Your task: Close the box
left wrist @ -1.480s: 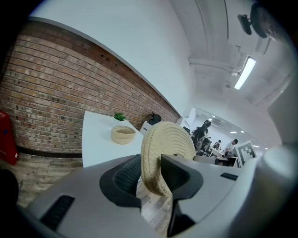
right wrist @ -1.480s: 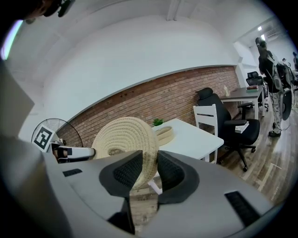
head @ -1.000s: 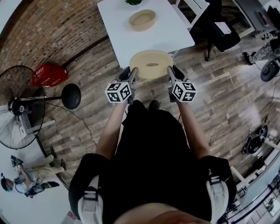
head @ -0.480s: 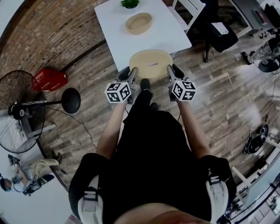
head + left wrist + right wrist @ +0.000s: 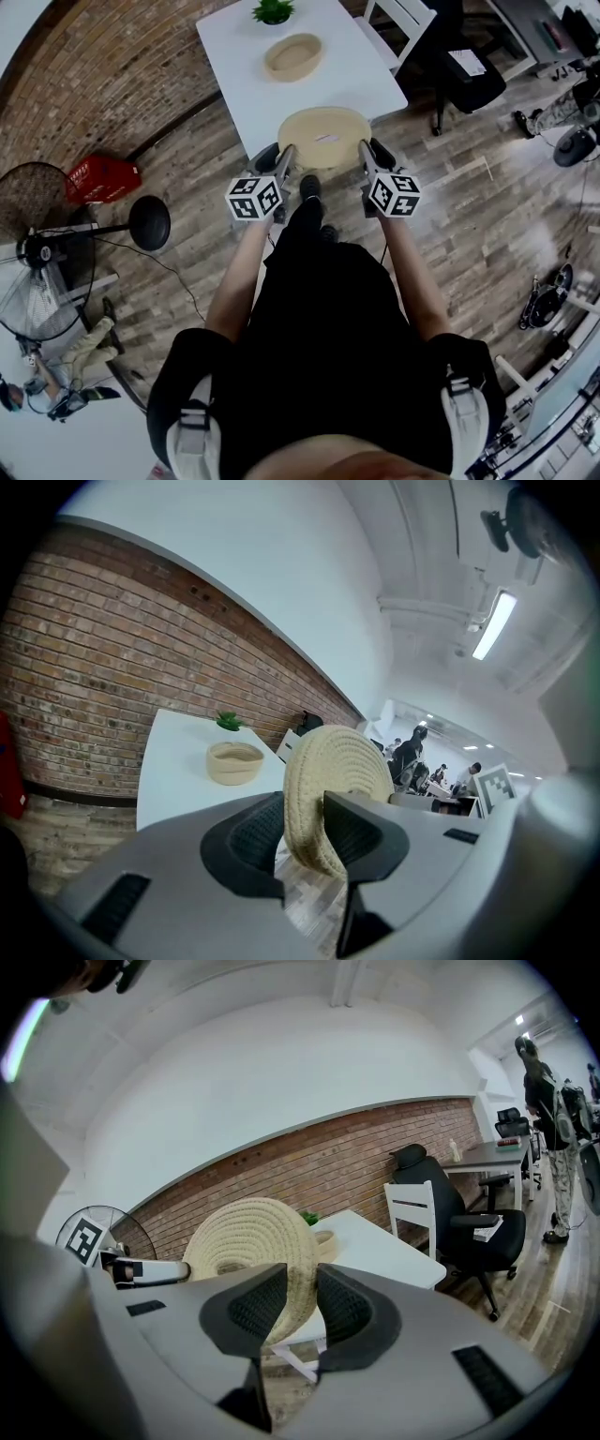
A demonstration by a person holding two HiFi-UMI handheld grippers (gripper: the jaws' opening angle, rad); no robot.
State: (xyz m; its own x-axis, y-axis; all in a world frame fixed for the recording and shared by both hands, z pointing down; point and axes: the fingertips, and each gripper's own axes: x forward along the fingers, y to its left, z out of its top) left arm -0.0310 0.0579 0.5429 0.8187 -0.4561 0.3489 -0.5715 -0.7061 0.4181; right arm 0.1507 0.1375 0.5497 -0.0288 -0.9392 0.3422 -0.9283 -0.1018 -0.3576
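Down low, closest of all, is the person's black top, and two bare arms reach forward from it. Each hand holds a gripper with a black-and-white marked cube on it.

The left gripper [image 5: 282,157] pinches the left edge of a round woven lid [image 5: 324,137]. The left gripper view shows its two dark pads pressed on the rim from both sides. The right gripper [image 5: 366,156] does the same on the lid's right edge, with the rim squeezed between its pads. So the lid is held up flat between the two grippers, out in front of the person. It is over the near edge of a white table [image 5: 253,89], above the wooden floor [image 5: 469,234].

Farther back on the table sits the box [image 5: 292,56]. It is a small woven bowl and its top is open. It is well apart from the lid. Just behind it stands a little green plant [image 5: 273,11].

To the left, on the floor, are a red basket [image 5: 101,178] and a fan [image 5: 37,253], near a brick wall [image 5: 94,66]. To the right of the table are a white chair [image 5: 403,19] and a black chair [image 5: 469,66].
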